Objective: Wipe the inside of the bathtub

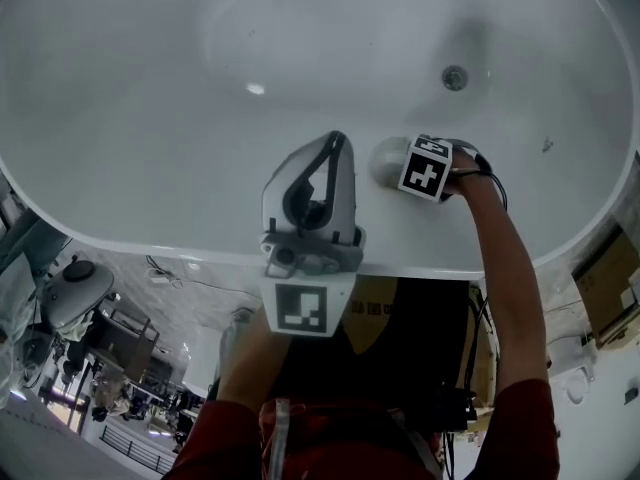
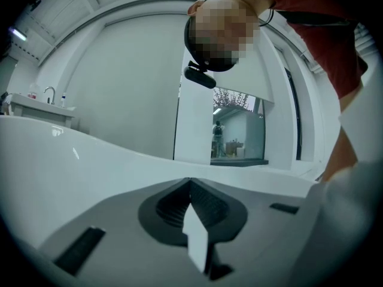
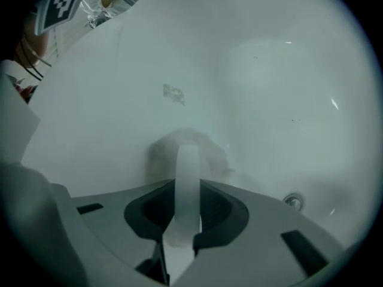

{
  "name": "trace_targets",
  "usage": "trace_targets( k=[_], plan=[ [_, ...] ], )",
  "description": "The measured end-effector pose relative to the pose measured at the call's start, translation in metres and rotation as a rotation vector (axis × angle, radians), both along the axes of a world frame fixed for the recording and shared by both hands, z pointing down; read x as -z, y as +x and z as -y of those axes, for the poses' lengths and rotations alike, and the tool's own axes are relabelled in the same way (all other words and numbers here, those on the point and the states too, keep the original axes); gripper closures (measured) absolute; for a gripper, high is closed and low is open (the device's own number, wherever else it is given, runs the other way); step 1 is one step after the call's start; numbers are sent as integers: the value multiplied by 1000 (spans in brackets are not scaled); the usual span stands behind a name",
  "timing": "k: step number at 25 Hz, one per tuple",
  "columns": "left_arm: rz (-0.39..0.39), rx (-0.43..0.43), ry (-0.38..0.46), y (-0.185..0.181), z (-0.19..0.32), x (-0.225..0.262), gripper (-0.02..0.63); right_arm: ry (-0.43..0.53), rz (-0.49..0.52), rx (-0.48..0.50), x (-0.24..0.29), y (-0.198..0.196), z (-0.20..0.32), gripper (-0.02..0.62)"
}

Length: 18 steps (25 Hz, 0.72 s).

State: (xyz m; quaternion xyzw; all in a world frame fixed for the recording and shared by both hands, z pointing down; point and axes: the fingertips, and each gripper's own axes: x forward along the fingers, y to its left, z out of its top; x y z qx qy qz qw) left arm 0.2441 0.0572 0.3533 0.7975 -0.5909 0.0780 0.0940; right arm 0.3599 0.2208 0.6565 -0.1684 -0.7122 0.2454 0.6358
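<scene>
Our right hand-held gripper (image 3: 187,181) is squeezed tight on a pale cloth (image 3: 200,148). It pushes the cloth against the inside wall of the bathtub (image 1: 300,48), low on the side nearest us. The drain (image 1: 455,77) is a little way past this gripper, near the bottom of the tub.

Our left hand-held gripper (image 1: 330,148) is closed with nothing in it. It hangs over the tub's rim, beside the right one, and points up and away from the tub.

We think the wiping is under way but not nearly done. A small grey mark (image 3: 173,93) sits on the wall just past the cloth. The far side is well away from the cloth. We cannot tell which parts are already clean.
</scene>
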Motion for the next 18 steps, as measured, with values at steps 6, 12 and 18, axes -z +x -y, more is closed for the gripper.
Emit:
trace_targets(
  k=[6, 12, 18],
  plan=[
    [5, -13, -5, 3, 7, -25, 592, 63, -16, 8, -56, -5, 16, 505],
    [5, 2, -3, 11, 8, -41, 592, 170, -31, 27, -105, -1, 30, 505],
    [8, -1, -26, 10, 1, -49, 592, 271, -70, 21, -141, -1, 42, 505]
  ],
)
